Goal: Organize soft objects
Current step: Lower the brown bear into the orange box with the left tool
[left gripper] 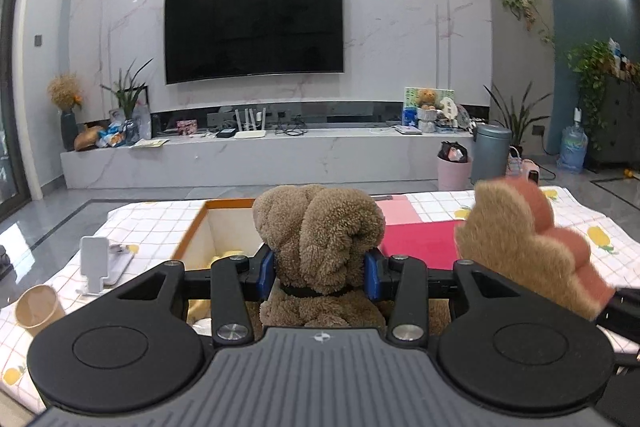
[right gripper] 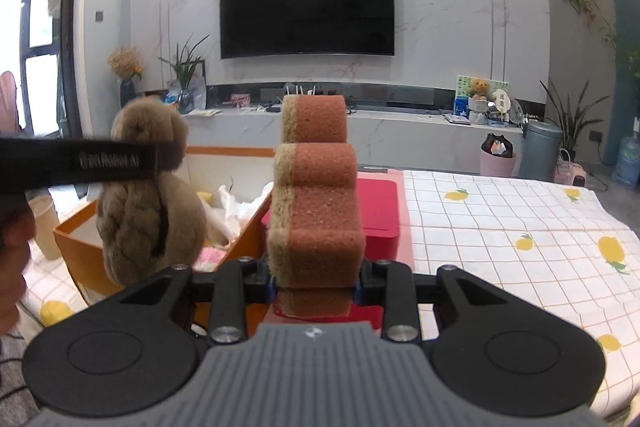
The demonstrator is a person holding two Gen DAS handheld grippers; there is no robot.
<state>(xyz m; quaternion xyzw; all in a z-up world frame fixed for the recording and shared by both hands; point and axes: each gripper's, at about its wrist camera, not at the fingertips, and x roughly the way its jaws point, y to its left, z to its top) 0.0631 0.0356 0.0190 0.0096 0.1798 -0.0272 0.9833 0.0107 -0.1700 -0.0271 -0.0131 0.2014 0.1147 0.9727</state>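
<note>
**Two soft things held over a checked tablecloth**

Left wrist view: the left gripper (left gripper: 320, 269) is clamped on one brown plush toy (left gripper: 320, 227), its blue pads pressed into the curly fleece on both sides. The toy stands upright between the fingers, in front of an open orange-edged box (left gripper: 192, 227) on the tablecloth (left gripper: 580, 223); something yellow shows inside the box. One paper cup (left gripper: 38, 309) stands at the left. At the right, one sponge (left gripper: 528, 239), tan on one face and reddish on the other, is held up beside the toy.

Right wrist view: the right gripper (right gripper: 316, 287) grips that sponge (right gripper: 316, 211) at its lower end; its wavy body rises upright, above a red lid (right gripper: 380, 203). The plush toy (right gripper: 144, 199) hangs at the left over the box (right gripper: 76, 247), which holds white plastic wrapping and something pink.
</note>
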